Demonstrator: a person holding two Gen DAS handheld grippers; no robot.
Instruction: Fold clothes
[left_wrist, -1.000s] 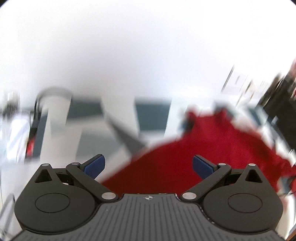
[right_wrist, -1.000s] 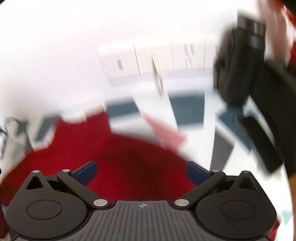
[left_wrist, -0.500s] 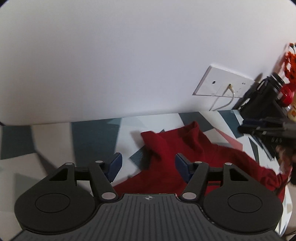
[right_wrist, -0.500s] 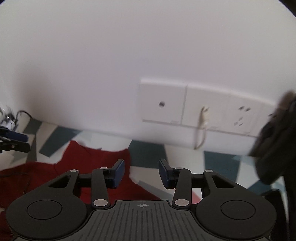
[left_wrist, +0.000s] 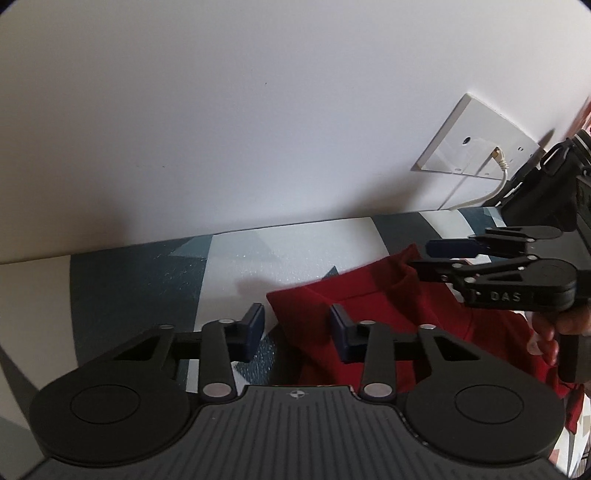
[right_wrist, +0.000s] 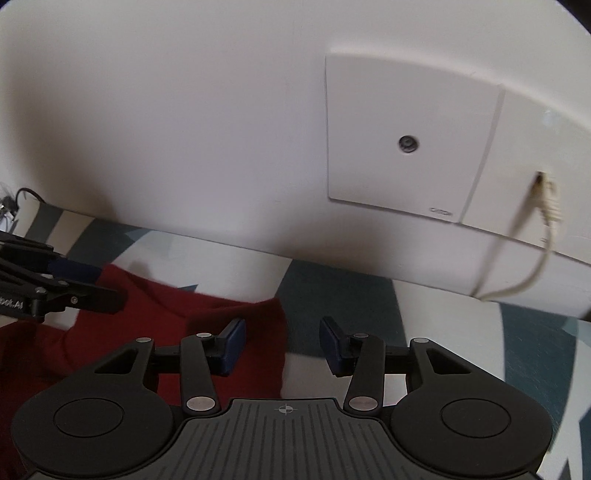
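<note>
- My left gripper is released, its blue fingers spread apart with nothing clamped between them; it sits low over the left top corner of the red garment.
- My right gripper is likewise released, its blue fingers parted around the right top corner of the red garment, gripping nothing.
- The garment lies flat on the patterned tablecloth, a surface of dark teal, grey and white shapes, close to the white wall.
- In the left view, my right gripper reaches in from the right above the garment's collar, with my hand behind it.
- In the right view, my left gripper enters from the left edge over the red cloth.
- A white socket plate sits on the wall, with a pale cable plugged in beside it and hanging down to the table.
</note>
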